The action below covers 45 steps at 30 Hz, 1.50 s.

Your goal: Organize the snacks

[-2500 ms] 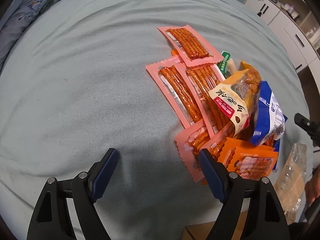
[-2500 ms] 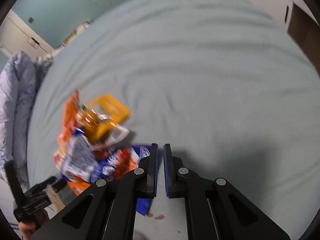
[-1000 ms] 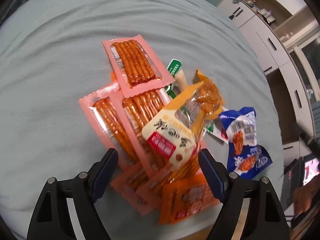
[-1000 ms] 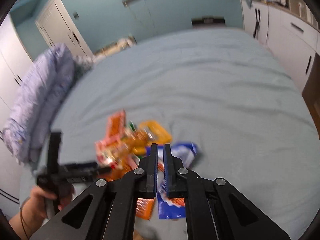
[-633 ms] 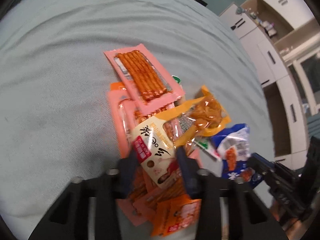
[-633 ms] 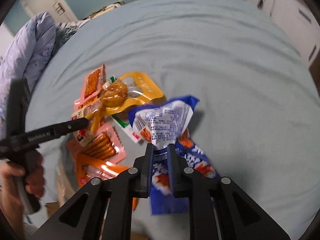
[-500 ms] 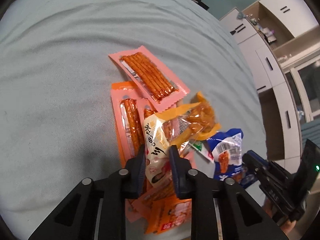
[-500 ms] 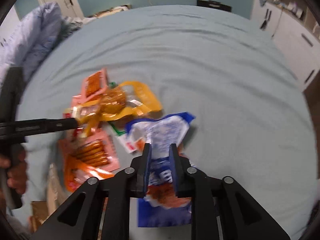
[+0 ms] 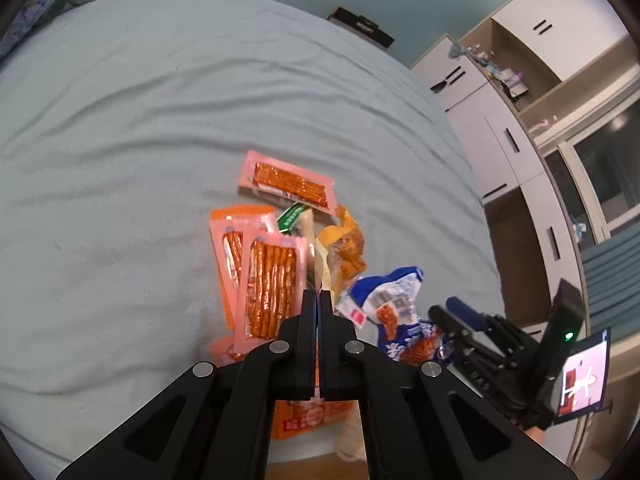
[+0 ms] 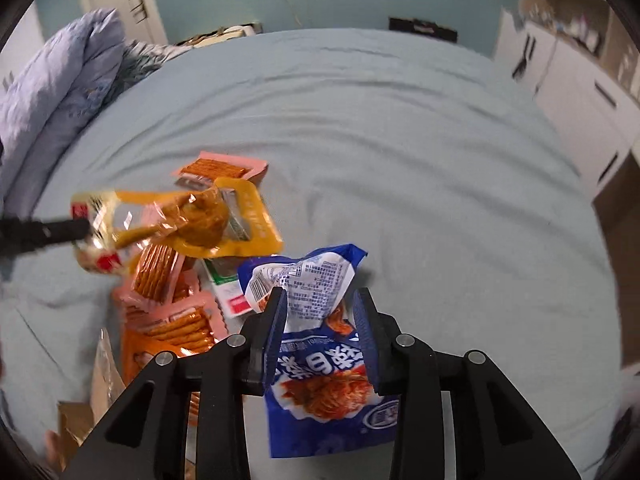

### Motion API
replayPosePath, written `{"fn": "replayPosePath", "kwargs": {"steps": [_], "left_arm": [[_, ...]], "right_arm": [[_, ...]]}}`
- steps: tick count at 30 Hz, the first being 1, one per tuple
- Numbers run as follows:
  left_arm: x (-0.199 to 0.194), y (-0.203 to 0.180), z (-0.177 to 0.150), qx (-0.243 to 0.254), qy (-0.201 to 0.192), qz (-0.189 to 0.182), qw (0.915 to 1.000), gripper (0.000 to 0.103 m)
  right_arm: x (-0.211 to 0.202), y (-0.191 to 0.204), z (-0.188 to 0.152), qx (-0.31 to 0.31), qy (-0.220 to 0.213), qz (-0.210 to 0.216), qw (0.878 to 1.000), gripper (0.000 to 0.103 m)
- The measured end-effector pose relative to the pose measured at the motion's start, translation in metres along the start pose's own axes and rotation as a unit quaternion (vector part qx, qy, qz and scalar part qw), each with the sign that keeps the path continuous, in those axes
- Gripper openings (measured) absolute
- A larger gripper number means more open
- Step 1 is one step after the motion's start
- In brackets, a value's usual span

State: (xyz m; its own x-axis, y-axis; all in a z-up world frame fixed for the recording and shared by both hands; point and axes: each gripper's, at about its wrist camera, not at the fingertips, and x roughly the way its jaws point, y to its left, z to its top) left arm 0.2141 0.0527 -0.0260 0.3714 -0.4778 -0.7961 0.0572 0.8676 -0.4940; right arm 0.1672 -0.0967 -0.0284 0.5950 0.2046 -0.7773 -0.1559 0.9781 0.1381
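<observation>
So the left tongs (image 9: pixel 319 300) went from wide open to clamped shut on the yellow snack pouch (image 10: pixel 200 216), lifting it off the pile near the bed's (image 9: pixel 120 120) front edge. The right tongs (image 10: pixel 320 312) just let go, jaws open around the blue snack bag (image 10: pixel 320 360) on the bed, so that one looks placed.

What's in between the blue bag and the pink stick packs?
In the right wrist view, a white packet with green and red labels lies between the blue bag and the pink stick packs.
</observation>
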Motion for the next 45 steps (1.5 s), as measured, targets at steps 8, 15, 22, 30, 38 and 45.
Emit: {"fn": "replayPosePath", "kwargs": {"steps": [8, 15, 22, 30, 38, 45], "left_arm": [[-0.034, -0.011, 0.004, 0.004, -0.017, -0.009, 0.9998, 0.000], [-0.052, -0.020, 0.002, 0.022, -0.027, -0.001, 0.9994, 0.000], [-0.077, -0.032, -0.007, 0.042, -0.043, -0.002, 0.9982, 0.000], [-0.122, -0.046, -0.027, 0.050, -0.066, -0.022, 0.9963, 0.000], [-0.184, -0.072, -0.089, 0.073, -0.096, -0.077, 0.9897, 0.000], [-0.164, -0.088, -0.147, 0.104, -0.017, -0.120, 0.9871, 0.000]], "right_arm": [[0.015, 0.004, 0.000, -0.007, 0.028, 0.005, 1.000, 0.033], [0.048, 0.009, -0.001, -0.030, 0.089, -0.026, 0.995, 0.077], [0.088, 0.000, 0.003, 0.001, 0.079, -0.010, 0.997, 0.081], [0.064, -0.049, 0.000, 0.139, 0.026, 0.088, 0.986, 0.030], [-0.030, -0.054, -0.021, 0.163, -0.068, 0.129, 0.976, 0.030], [-0.082, -0.040, -0.069, 0.145, -0.103, 0.150, 0.973, 0.030]]}}
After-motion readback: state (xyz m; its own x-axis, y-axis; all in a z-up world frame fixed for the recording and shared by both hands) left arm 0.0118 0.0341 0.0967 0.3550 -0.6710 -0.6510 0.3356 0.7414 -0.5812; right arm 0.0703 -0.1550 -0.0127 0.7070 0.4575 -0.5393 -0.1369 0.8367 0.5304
